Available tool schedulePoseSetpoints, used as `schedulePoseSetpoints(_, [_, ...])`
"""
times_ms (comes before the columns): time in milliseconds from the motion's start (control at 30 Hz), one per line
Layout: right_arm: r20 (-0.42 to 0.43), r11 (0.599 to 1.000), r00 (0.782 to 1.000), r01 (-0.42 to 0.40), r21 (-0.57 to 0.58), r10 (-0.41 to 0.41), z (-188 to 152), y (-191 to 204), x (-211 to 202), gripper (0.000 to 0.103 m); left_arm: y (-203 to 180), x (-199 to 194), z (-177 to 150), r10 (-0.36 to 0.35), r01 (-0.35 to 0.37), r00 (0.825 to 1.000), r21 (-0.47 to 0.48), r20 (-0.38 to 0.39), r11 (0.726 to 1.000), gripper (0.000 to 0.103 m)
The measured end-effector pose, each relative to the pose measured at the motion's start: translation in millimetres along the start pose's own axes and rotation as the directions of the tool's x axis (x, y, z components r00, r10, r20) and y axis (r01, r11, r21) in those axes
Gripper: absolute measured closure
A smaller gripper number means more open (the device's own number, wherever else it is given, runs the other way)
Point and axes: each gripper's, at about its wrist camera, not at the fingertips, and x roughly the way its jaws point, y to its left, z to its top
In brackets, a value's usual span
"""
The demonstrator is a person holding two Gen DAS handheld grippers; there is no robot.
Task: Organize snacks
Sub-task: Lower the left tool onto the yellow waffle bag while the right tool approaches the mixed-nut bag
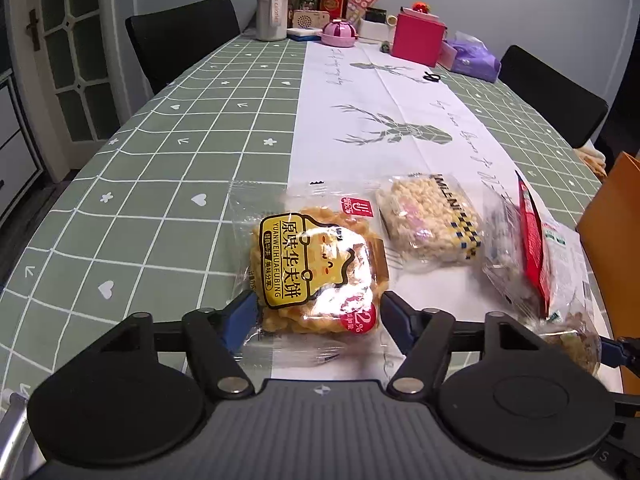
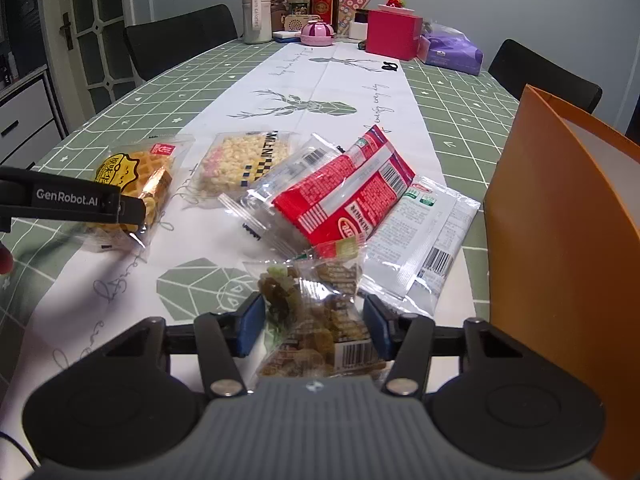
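- The left gripper (image 1: 318, 314) had its jaws set either side of the waffle packet (image 1: 316, 268), low in the frame; contact could not be told.
- The right gripper (image 2: 314, 326) straddled a clear dried-snack packet (image 2: 316, 320), grip likewise unclear.
- The red packet (image 2: 344, 196) lay mid-frame on the worktop (image 2: 120, 120), beside the orange bag (image 2: 560, 240).

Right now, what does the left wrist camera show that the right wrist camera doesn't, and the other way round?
Only the left wrist view shows the left tool head-on, straddling the waffle packet. Only the right wrist view shows the right tool around a packet of dark dried snacks and the orange bag open at its top. Both show the puffed rice bar, the red packet and the pink box.
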Motion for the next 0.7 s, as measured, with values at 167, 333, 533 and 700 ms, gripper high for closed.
schedulePoseSetpoints(167, [-0.001, 1.000, 1.000, -0.017, -0.017, 0.017, -10.4, 1.5, -10.5, 0.053, -1.0, -15.6, -13.8, -0.029, 0.030, 0.999, 0.034, -0.033, 0.999, 0.032])
schedulePoseSetpoints(333, [-0.002, 0.999, 0.999, -0.041, -0.029, 0.041, -25.1, 1.1, -25.3, 0.054, -3.5, -35.0, -33.0, -0.069, 0.074, 0.995, 0.083, -0.066, 0.994, 0.033])
schedulePoseSetpoints(533, [-0.014, 0.996, 0.997, -0.076, -0.039, 0.076, -40.9, 1.5, -43.1, 0.055, -14.9, -59.8, -59.0, -0.146, 0.166, 0.982, 0.187, -0.116, 0.968, 0.034])
schedulePoseSetpoints(700, [-0.007, 0.993, 0.996, -0.093, -0.068, 0.093, -50.9, 3.1, -51.5, 0.053, -24.7, -71.2, -72.1, -0.172, 0.204, 0.975, 0.254, -0.144, 0.945, 0.031])
